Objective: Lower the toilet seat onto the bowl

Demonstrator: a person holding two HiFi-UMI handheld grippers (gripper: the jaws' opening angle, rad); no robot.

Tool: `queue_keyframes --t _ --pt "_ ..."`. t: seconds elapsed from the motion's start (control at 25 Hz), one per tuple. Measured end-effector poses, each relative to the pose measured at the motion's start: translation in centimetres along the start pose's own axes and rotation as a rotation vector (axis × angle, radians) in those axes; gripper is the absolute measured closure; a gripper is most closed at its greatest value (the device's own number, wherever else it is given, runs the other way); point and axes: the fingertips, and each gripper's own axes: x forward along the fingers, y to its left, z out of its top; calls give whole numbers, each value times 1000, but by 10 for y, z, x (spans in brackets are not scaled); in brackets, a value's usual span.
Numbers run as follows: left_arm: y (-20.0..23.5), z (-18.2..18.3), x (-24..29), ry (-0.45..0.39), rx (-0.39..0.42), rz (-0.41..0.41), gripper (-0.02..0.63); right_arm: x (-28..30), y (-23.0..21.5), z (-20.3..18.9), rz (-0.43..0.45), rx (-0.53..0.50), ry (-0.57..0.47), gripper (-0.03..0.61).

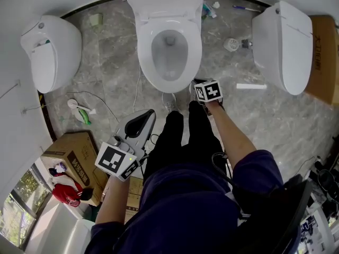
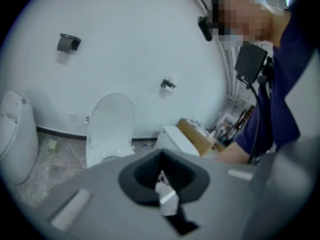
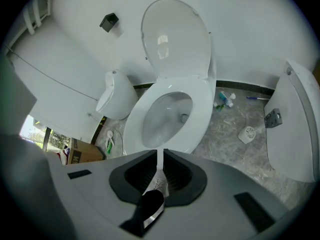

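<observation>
Toilet seat (image 3: 202, 109) appears to lie flat on the bowl (image 3: 167, 116), directly ahead of and below the right tongs (image 3: 160, 154). Its long axis runs straight away from them toward the upright lid (image 3: 175, 39). Those tongs are the nearer pair, jaws a thin slit apart on nothing. The left tongs (image 2: 161, 156) hang farther back, jaws together and empty, with the toilet ahead to their left.

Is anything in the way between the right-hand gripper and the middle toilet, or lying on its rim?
Nothing visible does. The right gripper looks straight at the toilet with only open air between them. Its rim is bare, and the lid stands upright at the back.
</observation>
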Motion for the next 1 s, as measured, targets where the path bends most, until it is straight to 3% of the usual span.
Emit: queue_keyframes --t 0.24,0.52,1.0 --pt "-6 19 -3 -47 18 1 612 -30 11 26 27 -24 -48 540" --pt "-12 47 -9 -115 41 10 611 -78 47 57 122 -108 -111 540" --pt "-24 101 -23 -222 109 11 612 -235 124 147 277 -250 -377 543"
